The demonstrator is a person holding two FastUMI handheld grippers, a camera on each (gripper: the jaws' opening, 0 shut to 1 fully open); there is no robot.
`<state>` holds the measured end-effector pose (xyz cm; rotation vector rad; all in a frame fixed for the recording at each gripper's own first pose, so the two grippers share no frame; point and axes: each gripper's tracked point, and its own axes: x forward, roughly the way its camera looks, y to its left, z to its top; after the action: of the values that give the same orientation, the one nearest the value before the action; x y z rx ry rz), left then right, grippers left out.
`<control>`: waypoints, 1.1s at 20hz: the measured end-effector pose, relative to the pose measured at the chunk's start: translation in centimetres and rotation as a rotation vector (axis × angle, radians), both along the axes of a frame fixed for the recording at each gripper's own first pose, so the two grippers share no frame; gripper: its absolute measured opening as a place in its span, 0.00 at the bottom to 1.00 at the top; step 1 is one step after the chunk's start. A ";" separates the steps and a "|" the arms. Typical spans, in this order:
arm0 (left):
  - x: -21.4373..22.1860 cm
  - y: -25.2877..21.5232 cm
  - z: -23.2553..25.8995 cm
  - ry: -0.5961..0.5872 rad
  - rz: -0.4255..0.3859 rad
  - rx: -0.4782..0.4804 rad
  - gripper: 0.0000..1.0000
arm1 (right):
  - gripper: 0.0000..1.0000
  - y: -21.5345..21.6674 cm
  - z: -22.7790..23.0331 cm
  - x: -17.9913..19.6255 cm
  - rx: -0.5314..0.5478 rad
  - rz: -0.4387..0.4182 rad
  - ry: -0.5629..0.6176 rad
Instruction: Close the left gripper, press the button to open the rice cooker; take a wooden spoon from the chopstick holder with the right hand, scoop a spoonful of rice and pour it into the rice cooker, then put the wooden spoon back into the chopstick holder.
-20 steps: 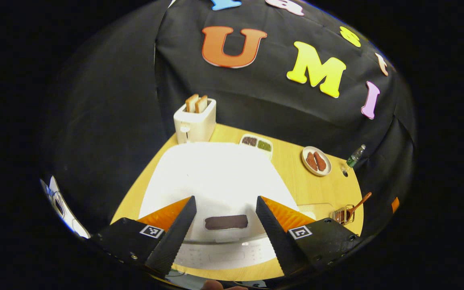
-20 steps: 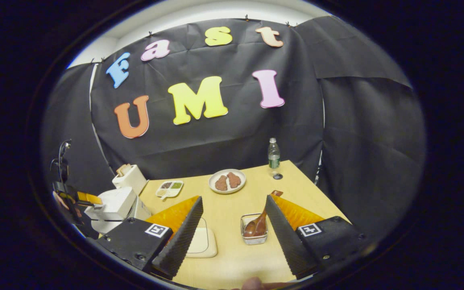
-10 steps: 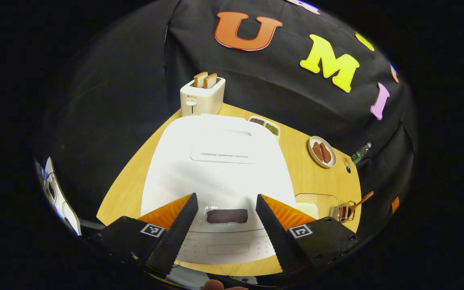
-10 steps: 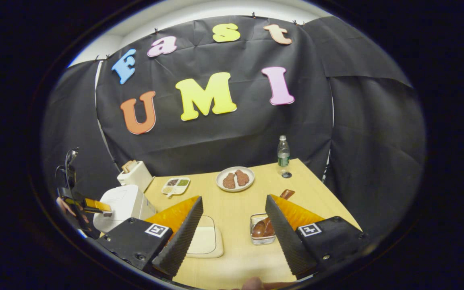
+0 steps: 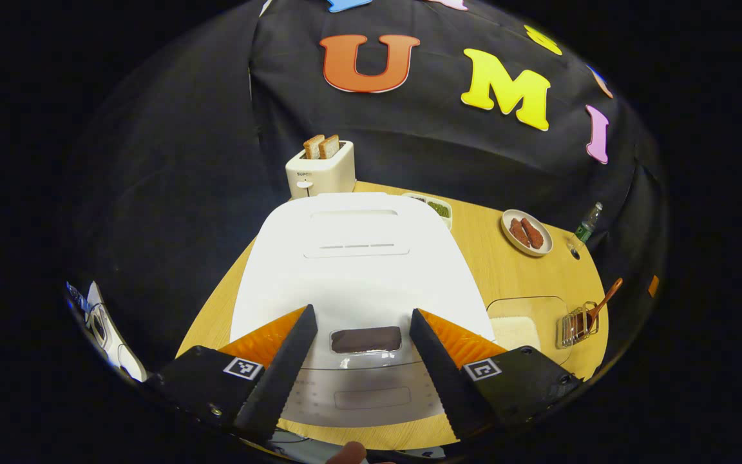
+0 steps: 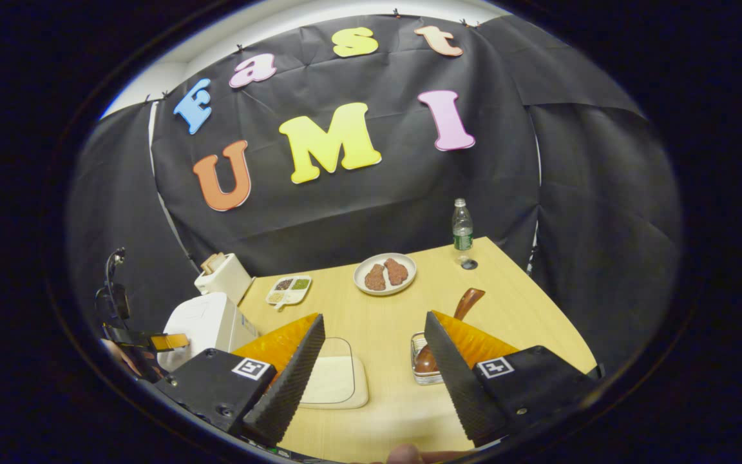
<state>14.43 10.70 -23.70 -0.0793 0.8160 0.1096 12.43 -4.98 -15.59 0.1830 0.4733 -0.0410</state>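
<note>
Above the closed rice cooker [image 5: 355, 258] the left gripper [image 5: 361, 374] tilts down – jaws spread, straddling its button [image 5: 366, 339].

Black cloth [image 6: 371, 212], creased and hung in panels, forms the booth's wall behind and beside a light wooden table [image 6: 384, 309]. Above the cloth's top edge a strip of pale wall [image 6: 268, 26] is brightly lit.

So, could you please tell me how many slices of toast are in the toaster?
2. One slice and the other slice stand side by side in the slots of the toaster, behind the rice cooker.
</note>
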 end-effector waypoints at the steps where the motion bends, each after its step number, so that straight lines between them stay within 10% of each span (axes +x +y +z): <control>1: -0.1 0.0 -0.1 0.007 -0.003 0.000 0.99 | 1.00 0.4 0.2 0.0 -0.005 0.015 -0.005; 13: 0.3 -1.5 2.2 -0.067 -0.005 -0.025 0.95 | 1.00 2.2 2.3 -1.4 -0.110 0.072 -0.063; 22: 0.5 -3.4 16.8 -0.518 -0.095 0.045 0.95 | 1.00 4.3 9.0 -2.2 -0.223 0.039 -0.236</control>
<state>14.90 7.26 -6.85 -0.0237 0.2986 0.0152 10.24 -0.69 -6.57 -0.0406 0.2345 -0.0334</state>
